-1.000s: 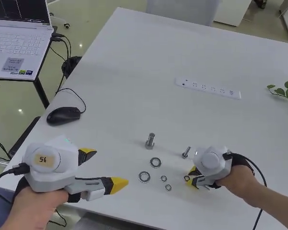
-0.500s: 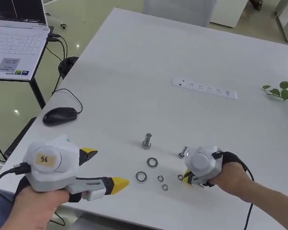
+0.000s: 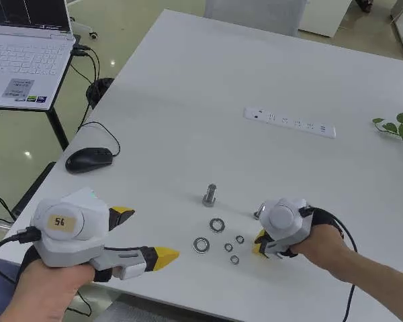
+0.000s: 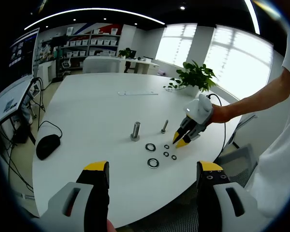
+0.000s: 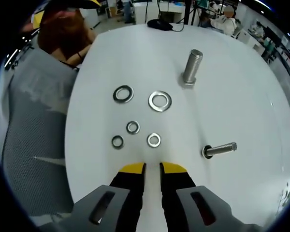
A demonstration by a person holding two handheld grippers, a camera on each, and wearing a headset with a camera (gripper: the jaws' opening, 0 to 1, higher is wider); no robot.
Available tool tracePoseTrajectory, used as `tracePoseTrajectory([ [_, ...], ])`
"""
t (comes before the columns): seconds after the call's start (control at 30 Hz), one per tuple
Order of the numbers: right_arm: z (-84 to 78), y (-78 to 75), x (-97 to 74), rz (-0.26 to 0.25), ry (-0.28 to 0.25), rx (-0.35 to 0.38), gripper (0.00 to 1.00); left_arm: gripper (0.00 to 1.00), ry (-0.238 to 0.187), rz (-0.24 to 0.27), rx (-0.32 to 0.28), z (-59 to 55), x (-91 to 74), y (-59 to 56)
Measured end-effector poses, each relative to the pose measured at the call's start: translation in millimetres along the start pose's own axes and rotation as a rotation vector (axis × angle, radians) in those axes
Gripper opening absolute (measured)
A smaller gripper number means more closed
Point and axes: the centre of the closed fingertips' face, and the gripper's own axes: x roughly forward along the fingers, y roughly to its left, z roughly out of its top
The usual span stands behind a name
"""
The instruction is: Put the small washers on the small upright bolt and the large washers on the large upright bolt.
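Three small washers (image 5: 153, 140) lie flat on the tabletop (image 5: 241, 87), just in front of the right tool (image 5: 152, 167) and near the small bolt (image 5: 221, 149). Its jaws are almost pressed together and hold nothing, so it should open a bit and nip one washer by its edge. The left tool (image 4: 153, 166) is spread wide.

From the middle of the white table (image 3: 188, 100), a black computer mouse (image 3: 88, 160) lies at nine o'clock with its cable, a white power strip (image 3: 290, 123) at one o'clock, and plant leaves (image 3: 396, 125) at three. An open laptop (image 3: 23, 60) stands off the table at ten o'clock.
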Motion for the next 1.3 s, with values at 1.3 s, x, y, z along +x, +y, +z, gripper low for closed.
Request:
tracePoseTrajectory([
  [1.3,24.5,3.4,11.0,0.016,-0.029,-0.062,0.14,0.73,-0.003,0.009,-0.004,2.0,-2.7,2.4],
])
